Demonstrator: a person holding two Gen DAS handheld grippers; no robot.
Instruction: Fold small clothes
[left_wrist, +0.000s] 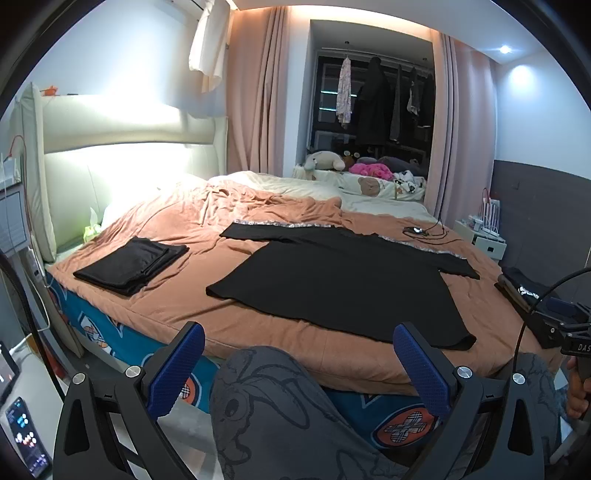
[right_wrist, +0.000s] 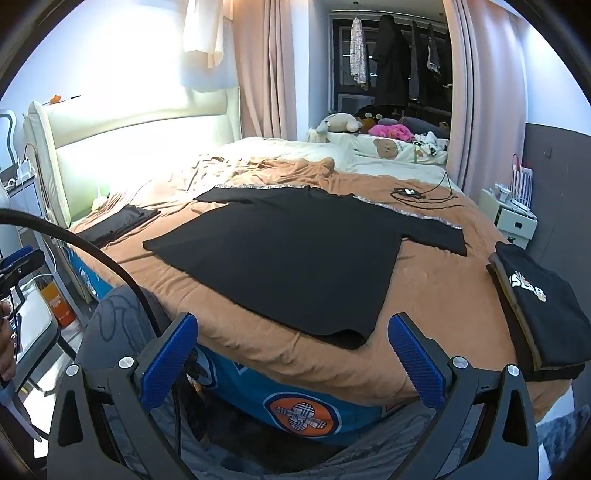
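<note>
A bedroom spread out in front of me.

I see a bed (left_wrist: 177, 306) under an orange blanket (left_wrist: 207, 221), its pale padded headboard (left_wrist: 122, 147) at the left, pink curtains (left_wrist: 255, 103) beside a dark window (left_wrist: 325, 122), stuffed toys (left_wrist: 325, 161) on the sill, a black cable (left_wrist: 424, 232) on the blanket and a white nightstand (left_wrist: 484, 245) at the right.

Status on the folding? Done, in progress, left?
Done: one folded black garment lies near the headboard side of the bed. In hand: nothing; the left gripper and right gripper are open and short of the cloth. Left: the black T-shirt lies spread flat, unfolded. A printed black stack sits on the right; whether it awaits folding is unclear.
</note>
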